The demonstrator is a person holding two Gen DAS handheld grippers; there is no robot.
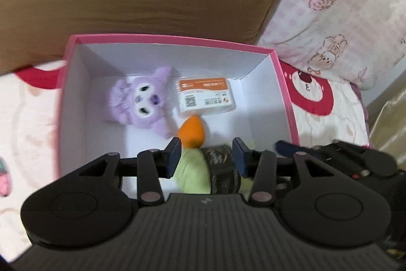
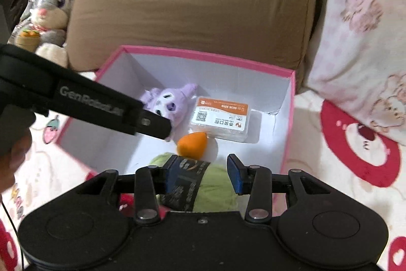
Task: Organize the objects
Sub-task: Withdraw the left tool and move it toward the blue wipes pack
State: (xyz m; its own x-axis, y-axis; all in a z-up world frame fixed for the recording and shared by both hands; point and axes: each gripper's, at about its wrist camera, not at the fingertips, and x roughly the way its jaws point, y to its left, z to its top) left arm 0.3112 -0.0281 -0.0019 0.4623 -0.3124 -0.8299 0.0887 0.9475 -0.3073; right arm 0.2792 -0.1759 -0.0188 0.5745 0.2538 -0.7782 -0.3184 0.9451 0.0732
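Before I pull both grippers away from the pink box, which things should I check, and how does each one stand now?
1. Green bundle lies inside the pink box: ok.
2. Right gripper jaws apart, not pressing the bundle: ok.
3. Left gripper jaws apart: ok.
4. Purple plush, white card pack and orange egg-shaped piece inside the box: ok.
5. Bundle's far side resting flat on the box floor: cannot tell.

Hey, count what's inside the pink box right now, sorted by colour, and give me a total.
Purple: 1, plush
Orange: 1, egg-shaped piece
White with orange: 1, pack
Green with dark band: 1, roll
Total: 4
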